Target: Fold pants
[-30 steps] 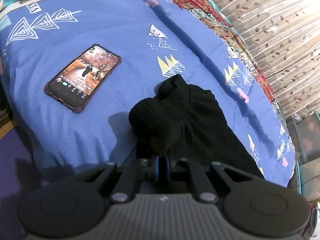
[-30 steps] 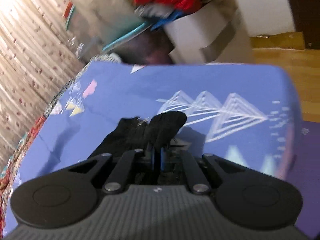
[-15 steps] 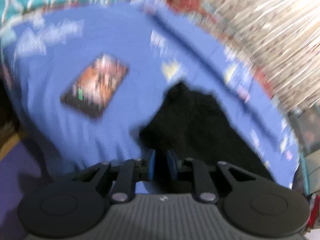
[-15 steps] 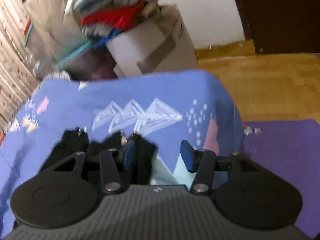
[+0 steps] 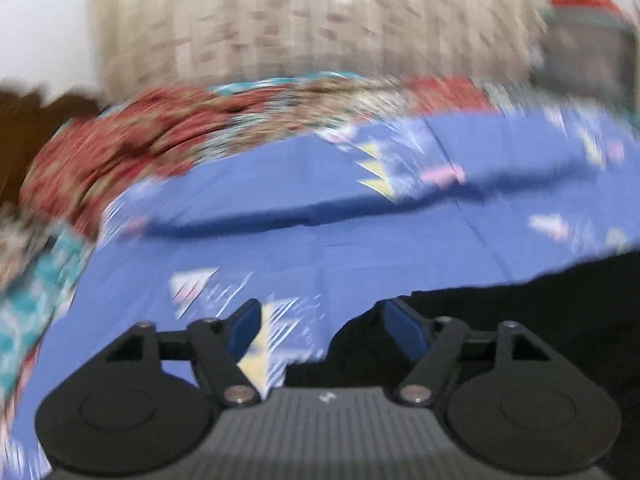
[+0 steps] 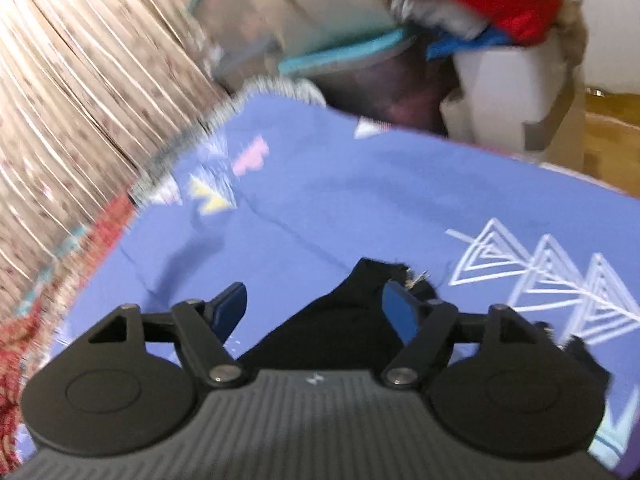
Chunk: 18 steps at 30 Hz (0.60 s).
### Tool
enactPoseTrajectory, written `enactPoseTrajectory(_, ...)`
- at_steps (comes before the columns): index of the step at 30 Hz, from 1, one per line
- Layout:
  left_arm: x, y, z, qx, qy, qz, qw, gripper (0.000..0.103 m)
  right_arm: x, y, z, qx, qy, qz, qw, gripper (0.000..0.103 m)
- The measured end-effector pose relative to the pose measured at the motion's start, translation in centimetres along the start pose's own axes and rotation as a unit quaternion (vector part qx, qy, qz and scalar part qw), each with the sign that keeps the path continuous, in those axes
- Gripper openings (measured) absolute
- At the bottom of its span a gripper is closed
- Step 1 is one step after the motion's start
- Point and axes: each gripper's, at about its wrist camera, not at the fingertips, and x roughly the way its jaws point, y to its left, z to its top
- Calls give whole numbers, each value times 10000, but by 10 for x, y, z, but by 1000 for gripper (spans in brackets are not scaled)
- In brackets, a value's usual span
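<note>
Motion blur smears the curtain point(image 5: 320, 20) and red quilt point(image 5: 160, 128) beyond the bed point(image 5: 320, 240); the black pants point(image 5: 540, 312) run off the picture's right edge.

The pants point(image 5: 540, 320) lie on the bed point(image 5: 360, 248), spreading to the right under my left gripper point(image 5: 320, 324), whose jaws have just been opening and stand apart above bare sheet. Under my right gripper point(image 6: 314, 302), also just opened, a pants end lies between the jaws, untouched. A quilt point(image 5: 160, 128) lies behind, the curtain point(image 6: 72, 100) beyond it.
</note>
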Motion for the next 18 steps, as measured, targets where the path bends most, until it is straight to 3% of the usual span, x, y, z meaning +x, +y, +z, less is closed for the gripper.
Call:
enactPoseTrajectory(5, 88, -49, -7, 707, 520, 10, 9961, 74, 77, 17, 6, -31, 784, -630, 9949, 77)
enactPoseTrajectory(8, 118, -54, -17, 932, 740, 103, 9928, 72, 112, 20, -1, -236, 885, -1196, 9886, 77)
enactPoseTrajectory(9, 123, -57, -22, 1048, 766, 107, 9915, 63, 126, 19, -2, -309, 998, -1326, 9856, 77)
enactPoseTrajectory(10, 128, -60, -27, 1156, 813, 78, 9899, 34, 139, 18, -4, -429, 1131, -1444, 9821, 76)
enactPoseTrajectory(11, 134, -62, -31, 1243, 943, -50, 9877, 18, 147, 19, -8, -620, 1140, -1559, 9792, 71)
enactPoseTrajectory(12, 136, -64, -31, 1273, 1024, -71, 9865, 11, 153, 23, -11, -825, 1026, -1787, 9751, 40)
enactPoseTrajectory(13, 136, -64, -31, 1319, 935, 40, 9868, 9, 153, 28, -13, -957, 850, -1887, 9737, 19)
enactPoseTrajectory(16, 124, -49, -19, 979, 414, 282, 9939, 8, 151, 38, -1, -860, 445, -1404, 9854, 15)
enactPoseTrajectory(18, 118, -21, -6, 111, 182, 256, 9994, 8, 140, 53, 11, -858, -135, -1023, 9910, 15)
